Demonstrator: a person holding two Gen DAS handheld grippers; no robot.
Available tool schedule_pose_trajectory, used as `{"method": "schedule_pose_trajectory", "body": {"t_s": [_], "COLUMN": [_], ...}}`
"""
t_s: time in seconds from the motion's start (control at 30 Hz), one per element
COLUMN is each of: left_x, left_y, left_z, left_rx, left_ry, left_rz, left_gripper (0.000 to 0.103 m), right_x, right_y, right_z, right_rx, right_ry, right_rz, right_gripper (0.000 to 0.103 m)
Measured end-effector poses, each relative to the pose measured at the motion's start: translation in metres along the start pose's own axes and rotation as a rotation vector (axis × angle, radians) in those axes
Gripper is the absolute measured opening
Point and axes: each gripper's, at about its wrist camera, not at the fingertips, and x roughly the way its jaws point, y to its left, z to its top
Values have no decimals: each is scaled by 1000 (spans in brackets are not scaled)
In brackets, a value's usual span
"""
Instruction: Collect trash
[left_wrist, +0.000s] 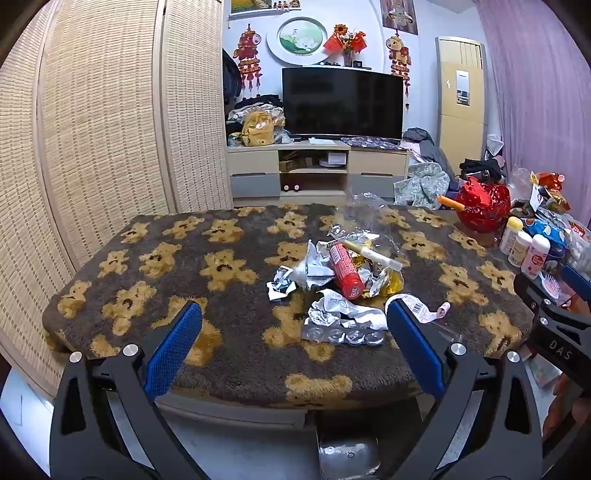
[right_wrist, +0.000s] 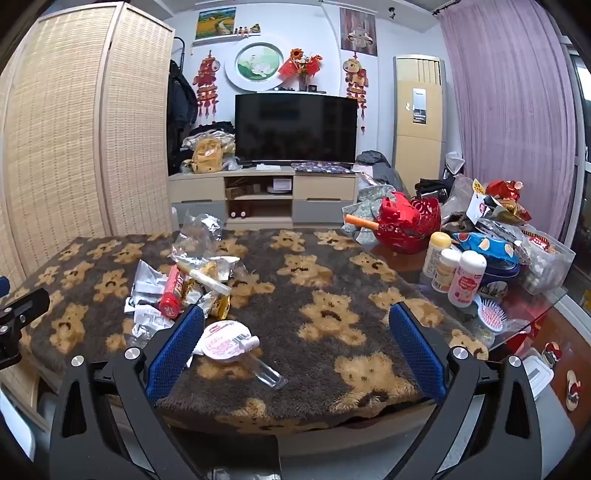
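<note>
Living room; low table covered by a brown bear-print rug, TV on a cabinet behind, woven screen to the left. Trash pile sits mid-rug: one red tube, one white pen-like stick across crumpled foil and clear wrappers, one blister strip with four visible pockets at the near edge. Left gripper: jaws spread wide, empty, hovering at the rug's near edge, blister strip lying between the fingers, pile just beyond. Right gripper: jaws wide, empty; one round peel-off lid touching or just beside its left finger, one clear vial near it, pile ahead-left. Right of the rug: three white bottles, one red basket, one pink hairbrush, assorted packets.
</note>
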Motion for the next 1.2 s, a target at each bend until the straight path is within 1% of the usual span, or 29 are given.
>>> {"method": "schedule_pose_trajectory", "body": {"t_s": [0.13, 0.17, 0.47, 0.6, 1.2], "left_x": [2, 2, 7, 3, 6], "left_y": [2, -4, -10, -5, -5], "left_z": [-2, 2, -1, -1, -8], "left_rx": [-6, 0, 5, 10, 15], "left_ry": [11, 10, 12, 11, 17], "left_rz": [1, -2, 2, -6, -6], "left_gripper": [95, 95, 95, 95, 95], "right_x": [-1, -1, -2, -1, 1], "right_y": [-1, -1, -2, -2, 3], "right_z": [0, 0, 0, 0, -1], "right_rx": [0, 1, -4, -4, -9], "right_ry": [-5, -5, -7, -5, 9], "right_rz": [-2, -1, -3, -1, 5], "right_gripper": [100, 100, 100, 100, 100]}}
